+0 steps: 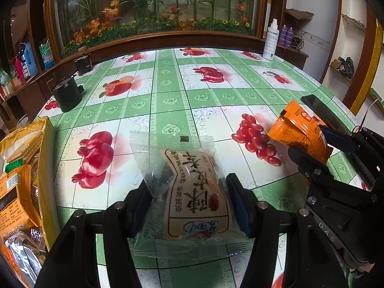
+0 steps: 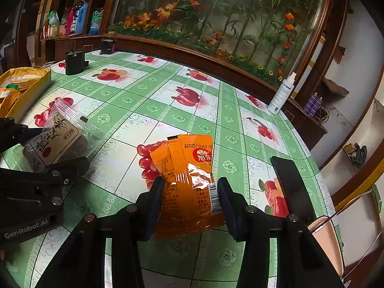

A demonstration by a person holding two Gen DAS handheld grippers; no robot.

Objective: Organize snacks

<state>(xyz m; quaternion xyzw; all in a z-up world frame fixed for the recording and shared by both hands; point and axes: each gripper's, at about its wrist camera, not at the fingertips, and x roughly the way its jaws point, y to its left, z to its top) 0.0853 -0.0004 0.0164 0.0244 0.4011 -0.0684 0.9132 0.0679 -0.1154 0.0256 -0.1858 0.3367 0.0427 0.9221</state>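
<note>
1. Between the left gripper pads: clear-wrapped snack, pinched at both sides, held above the table. Label in Chinese brush characters.
2. Right gripper pinches the orange packet; readable print "A2025/11/07", plus a barcode. The other gripper's body reads "GenRobot.AI".
3. Step judged: both snacks picked up, not yet stowed. Next move likely calls for carrying them left to the yellow box, which already holds packets.
4. Far edge: white spray bottle; its label is unreadable.
</note>
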